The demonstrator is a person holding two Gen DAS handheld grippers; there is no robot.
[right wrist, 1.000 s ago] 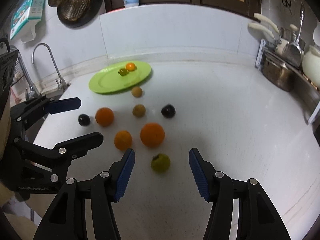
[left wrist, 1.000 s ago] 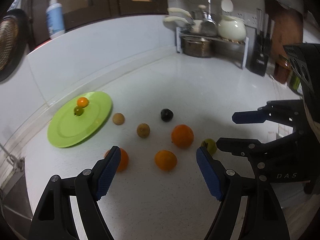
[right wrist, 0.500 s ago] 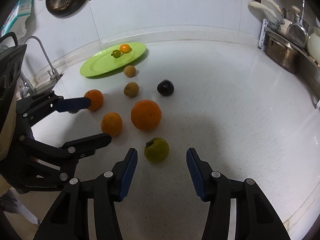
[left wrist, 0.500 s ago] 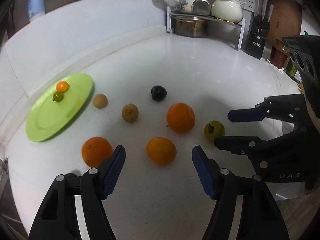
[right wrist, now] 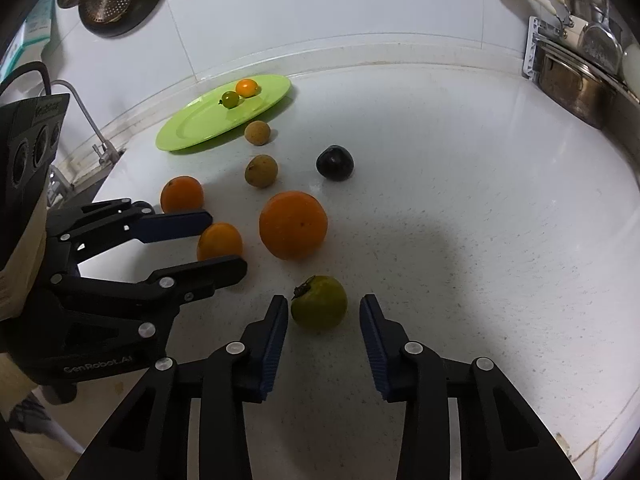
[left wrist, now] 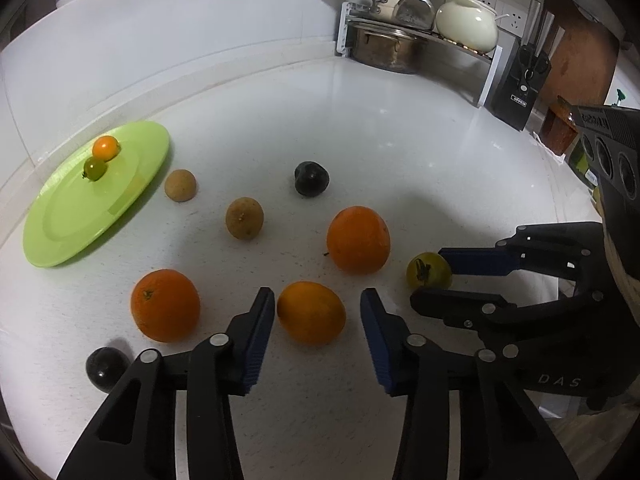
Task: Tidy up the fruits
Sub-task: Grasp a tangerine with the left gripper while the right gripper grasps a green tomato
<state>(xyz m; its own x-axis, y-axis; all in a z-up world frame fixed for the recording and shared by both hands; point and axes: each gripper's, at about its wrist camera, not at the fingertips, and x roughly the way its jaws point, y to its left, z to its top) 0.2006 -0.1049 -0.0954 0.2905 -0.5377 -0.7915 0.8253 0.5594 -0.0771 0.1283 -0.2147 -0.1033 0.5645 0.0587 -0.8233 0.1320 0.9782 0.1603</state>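
- Left tool (left wrist: 318, 312) lowered over the white speckled counter (left wrist: 400, 160), blue-padded jaws narrowed from wide to a close bracket around the smaller round orange (left wrist: 311, 313) nearest the camera
- Pads not yet pressing: a sliver of counter visible on each side of that orange, so left tool unclenched, nothing lifted
- Right tool (right wrist: 323, 320) likewise dropped closer and drawn in around the small yellow-green persimmon-like fruit with a dark calyx (right wrist: 319, 302); left pad almost at its skin, right pad clearly apart, so released as well
- Both fruits resting on the counter between the jaws, well apart from the flat lime-green plate (left wrist: 60, 236)
- Already on the plate: a tiny orange tomato-like fruit (left wrist: 106, 148) touching a tiny green one (left wrist: 95, 169)
- Loose on the counter: the large orange (left wrist: 358, 239), another orange (left wrist: 165, 305) beside the left tool, two brown round fruits (left wrist: 244, 217), two dark plums (left wrist: 312, 178)
- Meaning for the task: approach finished on both sides, a two-handed pickup about to begin; likely only a little more closing needed before carrying toward the plate
- Risk: round fruit apt to roll off an off-centre squeeze, the persimmon especially, sitting nearer one pad
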